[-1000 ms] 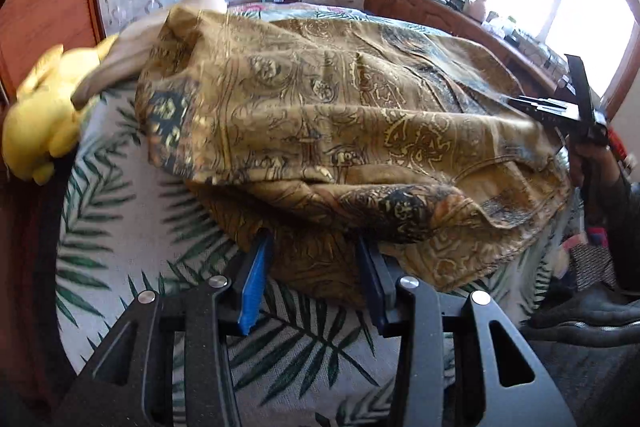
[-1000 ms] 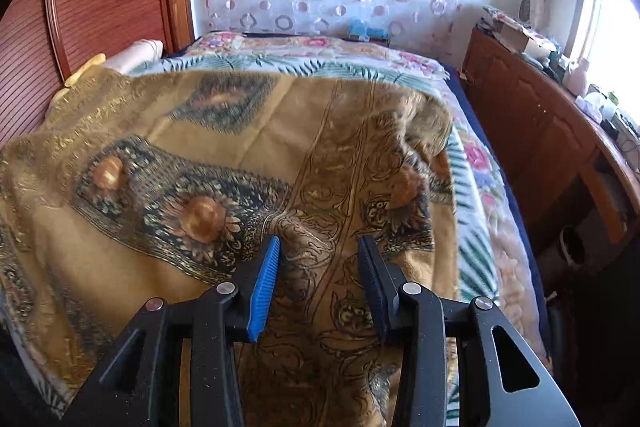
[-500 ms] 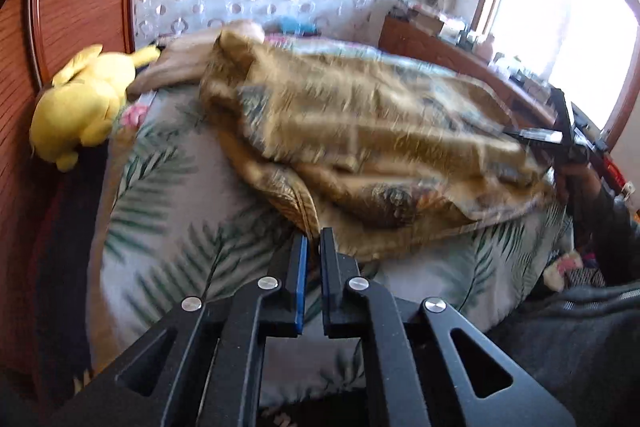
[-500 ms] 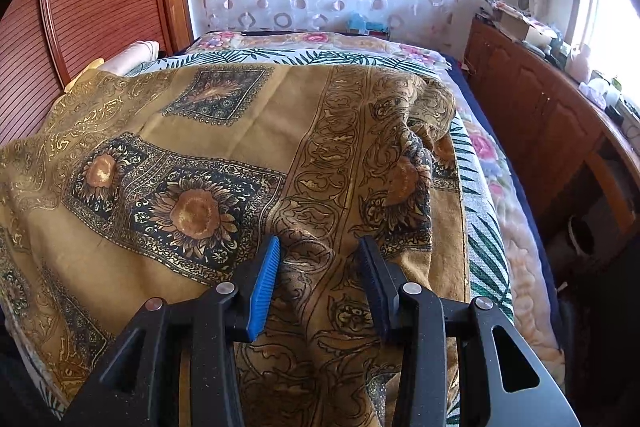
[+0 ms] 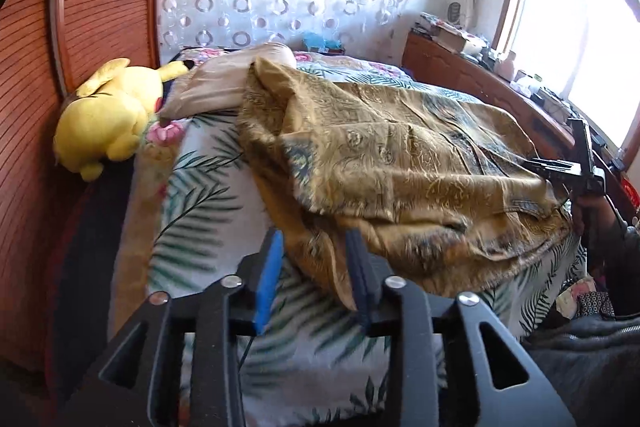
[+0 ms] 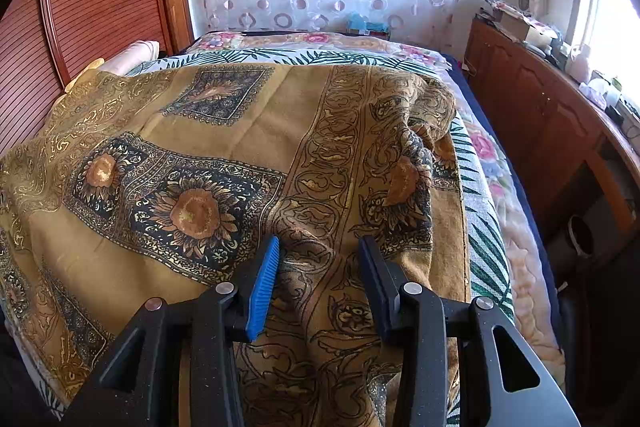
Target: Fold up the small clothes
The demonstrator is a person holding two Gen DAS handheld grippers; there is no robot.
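Two grippers work a soft, light cloth point(image 6: 224, 155) heaped on the bed point(image 5: 208, 211). Left gripper point(image 5: 314, 269) is opening, a loose corner between its jaws; right gripper point(image 6: 318, 279) stands half-open astride a ridge. It should slide and bunch easily; corners and hems look best to pinch.

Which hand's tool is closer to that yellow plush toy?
Left. The left tool is at the cloth's edge nearest the yellow plush toy; the right tool is across it.
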